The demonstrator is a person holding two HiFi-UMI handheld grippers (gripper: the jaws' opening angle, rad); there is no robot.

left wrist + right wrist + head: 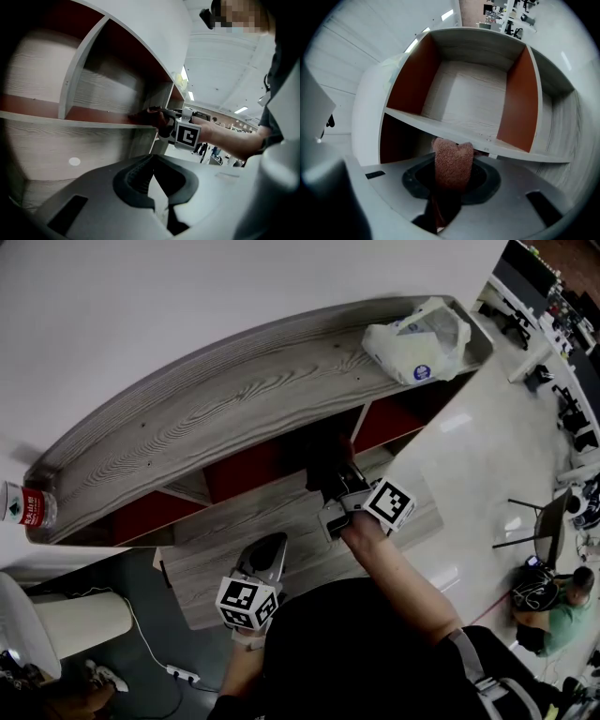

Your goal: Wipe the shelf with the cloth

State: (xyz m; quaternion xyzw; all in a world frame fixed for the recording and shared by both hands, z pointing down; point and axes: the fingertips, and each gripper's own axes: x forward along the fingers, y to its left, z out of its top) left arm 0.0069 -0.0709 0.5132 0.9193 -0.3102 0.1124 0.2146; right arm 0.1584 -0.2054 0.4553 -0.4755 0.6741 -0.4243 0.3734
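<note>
In the head view the right gripper [330, 488] reaches into a lower compartment of the shelf [234, 409]. A dark cloth [323, 465] sits at its tip. The left gripper [264, 563] hangs in front of the unit, doing nothing. A plastic bag [417, 338] and a water bottle [28, 507] lie on the top board, well apart from the work. In the left gripper view the left gripper [154, 187] has its jaws together with nothing between them. Beyond it the right gripper [180, 131] brings the cloth [145, 115] to the front edge of a shelf board [70, 123]; whether it actually touches I cannot tell. In the right gripper view the jaws are clamped on the reddish-brown cloth [452, 159], which stands up as a folded tuft just below the board's front edge [440, 124]. The compartment above, between red dividers [520, 93], looks bare. The step in hand seems to be wiping this board. To do it well, only the tuft should meet the wood, never the hard jaws. The pressure should be light and even, in long overlapping strokes along the grain and into the corners by the dividers. The grip needs to be firm enough that the cloth does not drag out.
</note>
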